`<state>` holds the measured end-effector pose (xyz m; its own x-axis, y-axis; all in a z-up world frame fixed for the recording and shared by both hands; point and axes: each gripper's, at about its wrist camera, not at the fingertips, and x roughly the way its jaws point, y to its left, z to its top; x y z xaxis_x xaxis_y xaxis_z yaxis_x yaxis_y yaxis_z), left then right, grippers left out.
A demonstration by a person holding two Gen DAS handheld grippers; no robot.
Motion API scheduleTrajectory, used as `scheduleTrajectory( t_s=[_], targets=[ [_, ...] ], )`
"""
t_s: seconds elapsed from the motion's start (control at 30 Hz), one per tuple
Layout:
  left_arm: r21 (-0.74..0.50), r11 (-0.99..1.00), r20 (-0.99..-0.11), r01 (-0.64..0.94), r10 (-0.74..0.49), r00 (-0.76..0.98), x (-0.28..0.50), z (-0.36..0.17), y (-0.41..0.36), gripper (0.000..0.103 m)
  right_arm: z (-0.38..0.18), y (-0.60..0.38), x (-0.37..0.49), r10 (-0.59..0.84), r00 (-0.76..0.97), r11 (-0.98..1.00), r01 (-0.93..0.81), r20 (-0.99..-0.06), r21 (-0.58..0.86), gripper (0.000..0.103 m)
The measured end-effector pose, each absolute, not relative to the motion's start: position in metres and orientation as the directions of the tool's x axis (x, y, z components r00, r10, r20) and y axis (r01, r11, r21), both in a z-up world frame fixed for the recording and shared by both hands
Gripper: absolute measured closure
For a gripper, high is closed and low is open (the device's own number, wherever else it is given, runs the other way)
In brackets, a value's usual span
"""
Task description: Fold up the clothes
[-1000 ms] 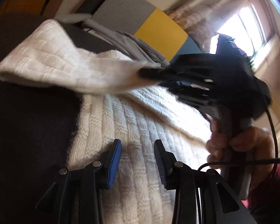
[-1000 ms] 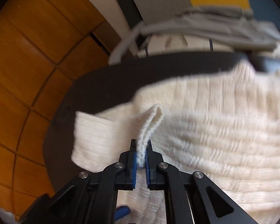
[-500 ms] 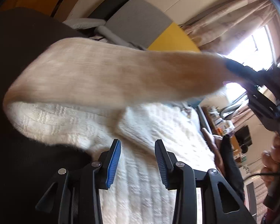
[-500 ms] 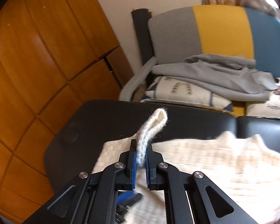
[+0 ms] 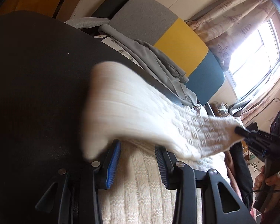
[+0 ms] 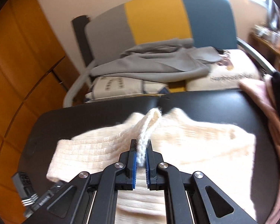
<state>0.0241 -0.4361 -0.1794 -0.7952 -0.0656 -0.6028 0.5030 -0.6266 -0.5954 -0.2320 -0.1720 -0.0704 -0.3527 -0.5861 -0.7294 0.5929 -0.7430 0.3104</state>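
right wrist view has your right gripper (image 6: 140, 155) clamped on a folded loop of the cream knit sweater (image 6: 186, 145), the pinched bit standing up between the blue pads (image 6: 134, 165) while the rest of the garment spreads flat over the black table (image 6: 205, 100) ahead and to both sides of the jaws. one sleeve end (image 6: 59, 160) lies off to the left near a small black gadget (image 6: 26, 190) at the table edge. beyond the table a grey garment (image 6: 155, 63) is heaped on cushions on a grey, yellow and blue chair (image 6: 158, 15)

left wrist view: your left gripper (image 5: 138, 166) hangs with its jaws apart and nothing between them, just above the sweater's ribbed body (image 5: 140, 192). a blurred sleeve (image 5: 140, 115) is stretched in the air across its tips, running right to where your right gripper (image 5: 240, 130) pinches its end, your hand (image 5: 267, 183) around the handle. a bright window (image 5: 252, 56) and patterned curtain (image 5: 224, 28) sit behind
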Motion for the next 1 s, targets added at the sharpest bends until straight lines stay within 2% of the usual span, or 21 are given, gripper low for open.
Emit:
scheduleTrajectory(
  t_s=[0.5, 0.77, 1.0],
  targets=[
    [-0.517, -0.698, -0.637, 0.495, -0.073, -0.767, 0.030, -0.172, -0.419, 0.065, -0.123, -0.087, -0.253, -0.525, -0.355, -0.822, 0.445, -0.773, 0.354, 0.095],
    [-0.495, -0.720, -0.641, 0.485, -0.074, -0.764, 0.045, -0.168, -0.412, 0.065, -0.126, -0.066, -0.249, -0.573, -0.351, -0.807, 0.398, -0.740, 0.436, 0.095],
    [-0.447, -0.764, -0.658, 0.464, -0.071, -0.750, 0.052, -0.160, -0.399, 0.065, -0.149, -0.059, -0.249, -0.528, -0.332, -0.837, 0.358, -0.782, 0.413, 0.094]
  ],
)
